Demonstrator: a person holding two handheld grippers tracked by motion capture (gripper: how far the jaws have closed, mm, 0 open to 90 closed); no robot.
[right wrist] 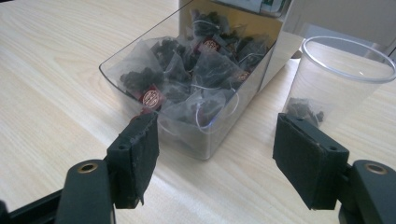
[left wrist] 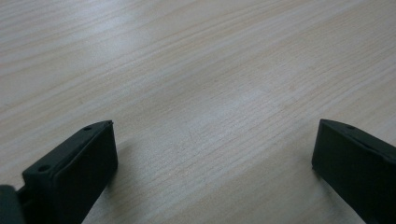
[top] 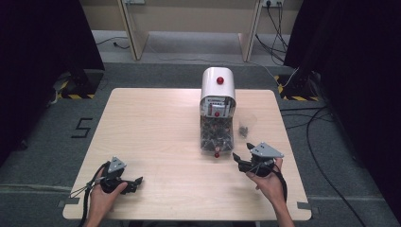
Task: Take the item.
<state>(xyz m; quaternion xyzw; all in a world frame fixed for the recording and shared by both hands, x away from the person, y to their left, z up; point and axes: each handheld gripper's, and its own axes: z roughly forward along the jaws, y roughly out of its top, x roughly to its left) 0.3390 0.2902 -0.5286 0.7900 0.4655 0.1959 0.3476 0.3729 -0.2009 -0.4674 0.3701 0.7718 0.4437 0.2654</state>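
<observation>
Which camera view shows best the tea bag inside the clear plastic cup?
The right gripper view: the clear plastic cup stands close, and one tea bag lies at its bottom, clearly visible. In the high view the cup is small and faint, its content just a dark spot. The left gripper view looks at the bare table.

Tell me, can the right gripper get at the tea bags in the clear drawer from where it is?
Probably yes. The right gripper is open, facing the clear drawer, which has no lid, so the tea bags lie bare. Nothing stands between; the plastic cup is off to one side.
</observation>
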